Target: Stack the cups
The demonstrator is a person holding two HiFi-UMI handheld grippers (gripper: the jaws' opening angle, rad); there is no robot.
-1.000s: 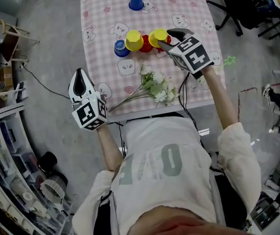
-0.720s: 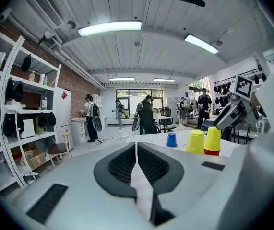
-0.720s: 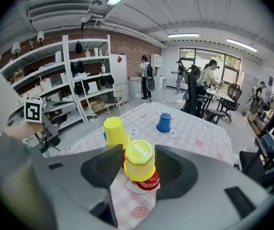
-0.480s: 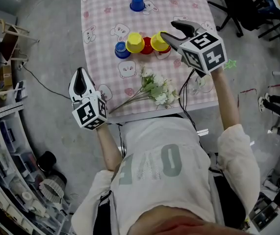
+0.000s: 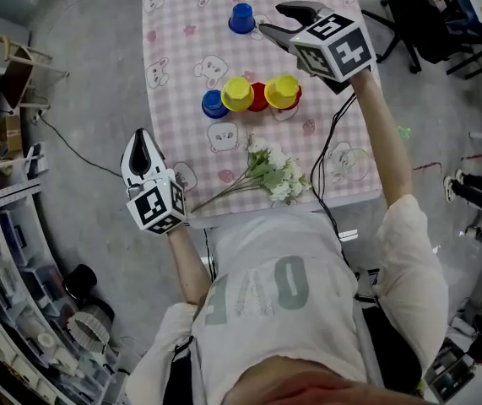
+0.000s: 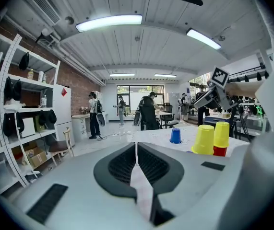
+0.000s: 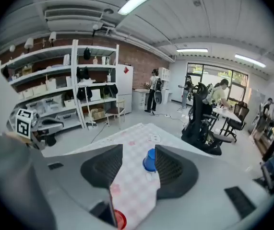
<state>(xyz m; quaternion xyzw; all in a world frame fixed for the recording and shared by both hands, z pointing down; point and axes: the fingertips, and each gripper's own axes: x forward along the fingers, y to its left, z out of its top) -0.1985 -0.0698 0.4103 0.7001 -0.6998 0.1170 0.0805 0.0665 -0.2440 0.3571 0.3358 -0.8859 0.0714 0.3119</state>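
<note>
- Noted right gripper (image 5: 270, 18) out over far end of table (image 5: 166, 74), held up off pink checked cloth (image 5: 181, 49).
- Jaws wide apart, nothing clamped, pads touching nothing.
- Spotted lone blue cup (image 5: 241, 18), upside down, just ahead of that gripper's tips; in right gripper view, same cup (image 7: 149, 160) framed in gap between jaws, beyond pads, apart from both.
- Logged left gripper (image 5: 142, 135) off table's near left corner, pointing roughly level; in left gripper view (image 6: 136, 146), jaws pressed together, empty.
- Counted row of 4 cups well behind right gripper, toward person, and ahead-right of left gripper: second blue cup (image 5: 213, 104), first yellow cup (image 5: 237, 94), red cup (image 5: 258, 97), second yellow cup (image 5: 282, 92).
- All upside down, side by side, neighbours touching or nearly so.
- Seen from left gripper: second yellow cup (image 6: 221, 134) seated over a red rim; first yellow cup (image 6: 204, 139) beside it, nearer.
- Marked flowers (image 5: 270, 169) lying on cloth right of left gripper, between row and table's near edge.
</note>
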